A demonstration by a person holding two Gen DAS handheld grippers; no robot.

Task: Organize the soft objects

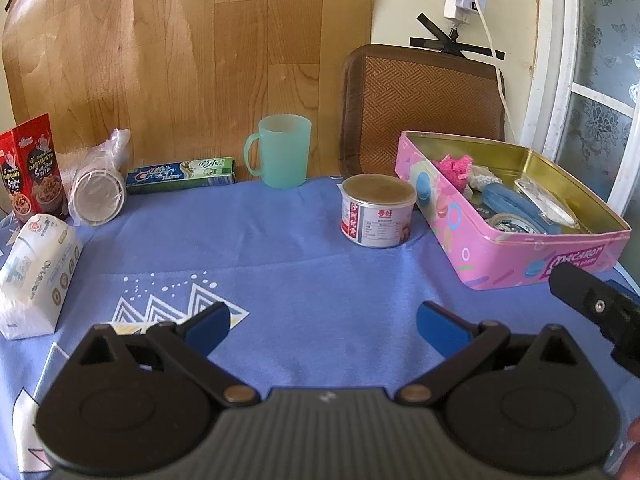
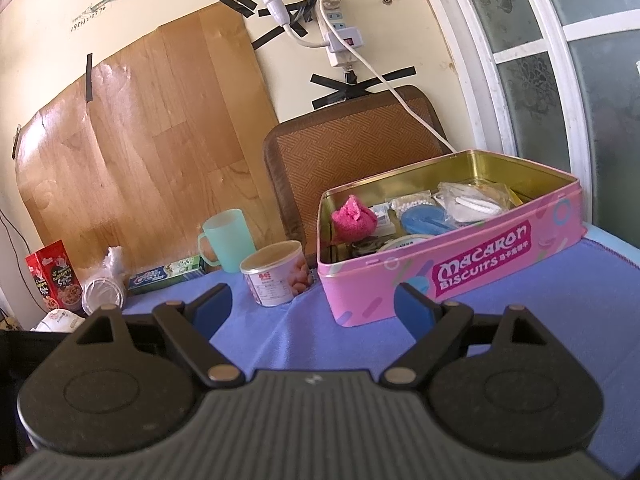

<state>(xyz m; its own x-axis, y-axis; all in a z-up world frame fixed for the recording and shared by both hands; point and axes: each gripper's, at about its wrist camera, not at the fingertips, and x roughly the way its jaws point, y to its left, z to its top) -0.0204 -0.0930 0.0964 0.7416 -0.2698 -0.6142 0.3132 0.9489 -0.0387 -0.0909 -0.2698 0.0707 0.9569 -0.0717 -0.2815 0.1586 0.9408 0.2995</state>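
Left wrist view: both tools empty, soft tissue pack left of the left tool, tin ahead of the right tool.

Left tool (image 1: 322,328) hovers over the blue desk cloth (image 1: 288,248), jaws spread wide, nothing between them. The tissue pack (image 1: 38,276) lies on the desk just beyond and left of this tool, long axis running away from it, one short end facing the camera. The right tool (image 2: 312,306), likewise open and empty, sits nearer the pink biscuit tin (image 2: 452,256), directly ahead of it, long side facing it. A pink soft item (image 2: 354,222) already rests in the tin's left end. Judgement: the left tool is nearer the pack; a leftward reach across its short width is needed.
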